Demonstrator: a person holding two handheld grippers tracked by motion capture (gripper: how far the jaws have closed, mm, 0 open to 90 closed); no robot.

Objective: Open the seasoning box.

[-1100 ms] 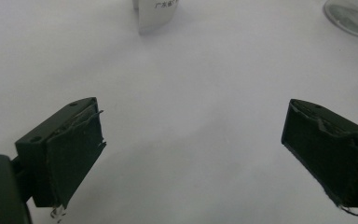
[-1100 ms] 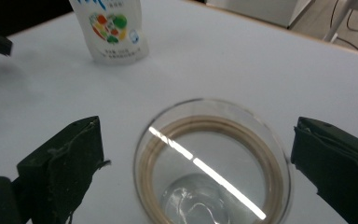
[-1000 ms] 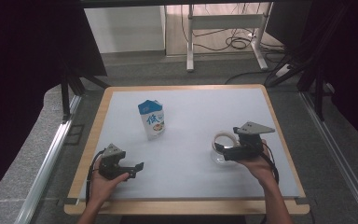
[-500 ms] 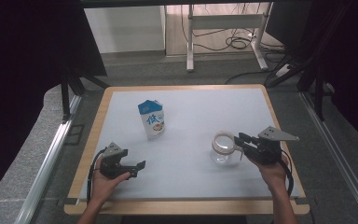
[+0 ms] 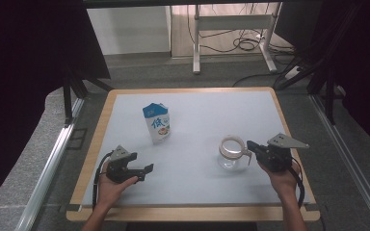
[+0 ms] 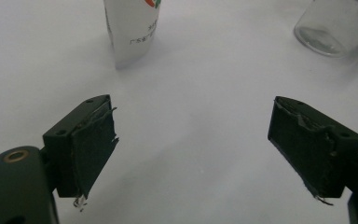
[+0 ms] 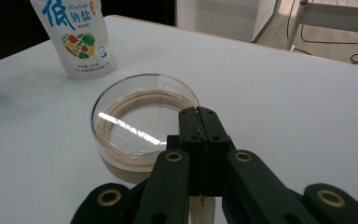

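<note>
Right tongs point(image 7: 199, 122) clamp glass jar point(image 7: 142, 133) near "低钠盐" pouch point(image 7: 74, 39).

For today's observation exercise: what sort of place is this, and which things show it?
Probably a lab or recording workspace, not a home: a wood-edged white table fenced by metal rails, black curtains at the sides, and loose cables on the floor beyond.

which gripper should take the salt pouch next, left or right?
Probably left. The left gripper is open and holds nothing, with the salt pouch ahead of its jaws across bare table. The right gripper is shut at the glass jar, apparently on its handle.
</note>
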